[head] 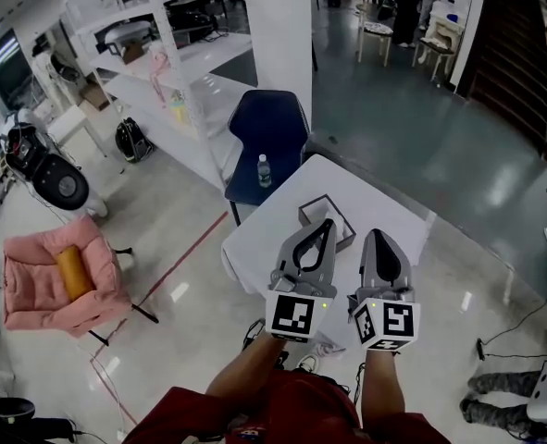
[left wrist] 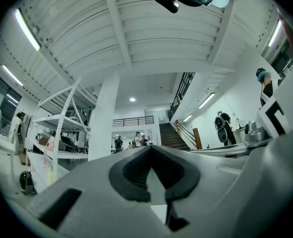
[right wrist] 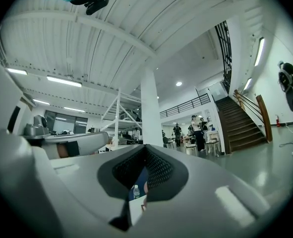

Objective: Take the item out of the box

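Box [head: 312, 209] rests on the white table [head: 389, 209], beyond and below both jaw pairs. Left gripper [head: 326, 226] and right gripper [head: 381, 236] hover with jaws together and empty, apparently poised before reaching in.

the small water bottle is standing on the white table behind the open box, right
No: the head view shows the small clear plastic water bottle standing on the dark blue chair, behind the open grey box that sits on the white table.
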`<state>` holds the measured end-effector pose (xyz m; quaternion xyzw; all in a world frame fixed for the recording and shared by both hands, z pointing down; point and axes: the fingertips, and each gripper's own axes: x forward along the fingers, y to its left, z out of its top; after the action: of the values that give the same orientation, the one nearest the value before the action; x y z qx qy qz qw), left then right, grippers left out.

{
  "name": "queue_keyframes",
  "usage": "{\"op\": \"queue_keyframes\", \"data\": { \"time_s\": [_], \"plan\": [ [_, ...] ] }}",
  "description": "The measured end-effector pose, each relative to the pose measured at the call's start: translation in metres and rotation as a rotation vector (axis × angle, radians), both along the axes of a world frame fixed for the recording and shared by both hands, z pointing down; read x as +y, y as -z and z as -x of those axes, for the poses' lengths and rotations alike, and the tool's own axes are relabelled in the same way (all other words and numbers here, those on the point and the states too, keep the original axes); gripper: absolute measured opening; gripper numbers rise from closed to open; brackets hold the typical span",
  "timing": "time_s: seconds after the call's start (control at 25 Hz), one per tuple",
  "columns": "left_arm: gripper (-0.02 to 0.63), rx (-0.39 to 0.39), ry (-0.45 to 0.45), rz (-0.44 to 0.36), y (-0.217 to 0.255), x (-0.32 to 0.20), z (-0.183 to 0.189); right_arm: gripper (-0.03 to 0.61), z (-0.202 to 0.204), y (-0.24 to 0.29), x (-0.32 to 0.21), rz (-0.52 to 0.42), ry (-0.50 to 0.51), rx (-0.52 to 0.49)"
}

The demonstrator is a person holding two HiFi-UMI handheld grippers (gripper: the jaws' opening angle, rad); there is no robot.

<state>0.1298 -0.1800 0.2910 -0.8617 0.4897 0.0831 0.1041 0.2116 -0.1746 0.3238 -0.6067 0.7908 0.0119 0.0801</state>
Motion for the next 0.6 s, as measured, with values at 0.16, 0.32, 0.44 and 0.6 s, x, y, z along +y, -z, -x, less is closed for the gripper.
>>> {"op": "queue_keyframes", "data": {
  "time_s": [0.16,0.32,0.44,0.6],
  "plan": [
    [0.003,-0.014,0.007,-0.003,0.005,-0.018,-0.016,0.002,-0.016,0.001,-0.019,0.008,0.003,-0.010],
    [0.003,-0.012,0.008,-0.002,-0.005,-0.037,-0.022,0.002,-0.022,-0.010,-0.040,0.020,0.009,-0.014],
    [0.003,0.000,0.000,0.015,-0.015,-0.059,-0.023,0.002,-0.023,-0.016,-0.061,0.024,0.006,-0.007],
    [0.003,0.005,-0.019,0.005,-0.019,-0.093,-0.017,0.002,-0.023,-0.021,-0.095,0.030,-0.018,-0.006]
  ]
}}
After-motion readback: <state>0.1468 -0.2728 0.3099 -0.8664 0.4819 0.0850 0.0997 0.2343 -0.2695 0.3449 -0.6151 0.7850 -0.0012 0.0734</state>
